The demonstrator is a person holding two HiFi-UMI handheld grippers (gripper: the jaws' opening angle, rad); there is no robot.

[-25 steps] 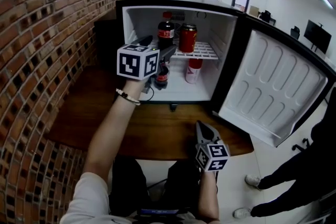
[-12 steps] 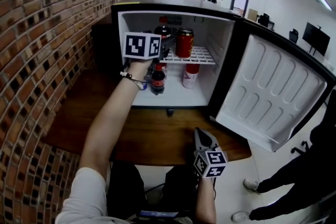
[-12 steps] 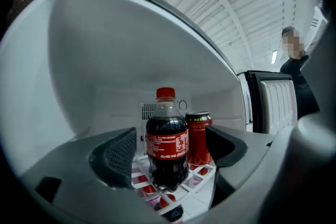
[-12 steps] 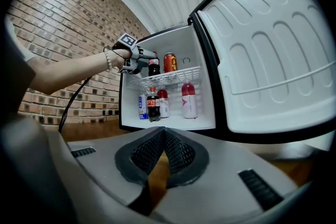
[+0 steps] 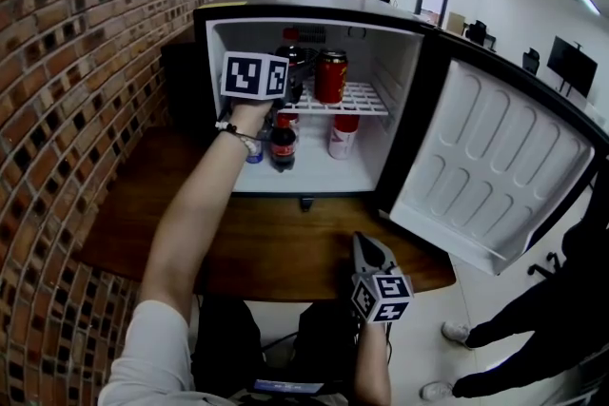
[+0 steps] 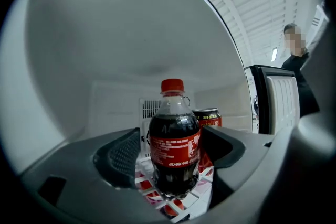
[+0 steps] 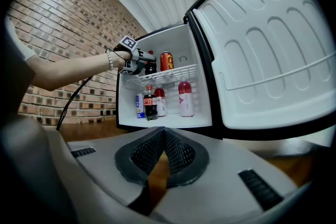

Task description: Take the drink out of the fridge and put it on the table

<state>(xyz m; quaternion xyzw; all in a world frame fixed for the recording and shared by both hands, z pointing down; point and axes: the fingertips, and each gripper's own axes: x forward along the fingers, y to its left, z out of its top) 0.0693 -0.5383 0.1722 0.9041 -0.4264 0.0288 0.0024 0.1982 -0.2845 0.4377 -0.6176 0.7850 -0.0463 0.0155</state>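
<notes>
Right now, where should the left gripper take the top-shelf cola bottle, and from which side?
On the labelled body, from the open front, level. The cola bottle stands upright on the wire shelf, widest at the label, narrow at the neck. The left gripper has just been closing its jaws, bottle between them, not yet pressing.

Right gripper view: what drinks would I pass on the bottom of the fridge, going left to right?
blue can → cola bottle → red-capped bottle → taller pink bottle
</notes>
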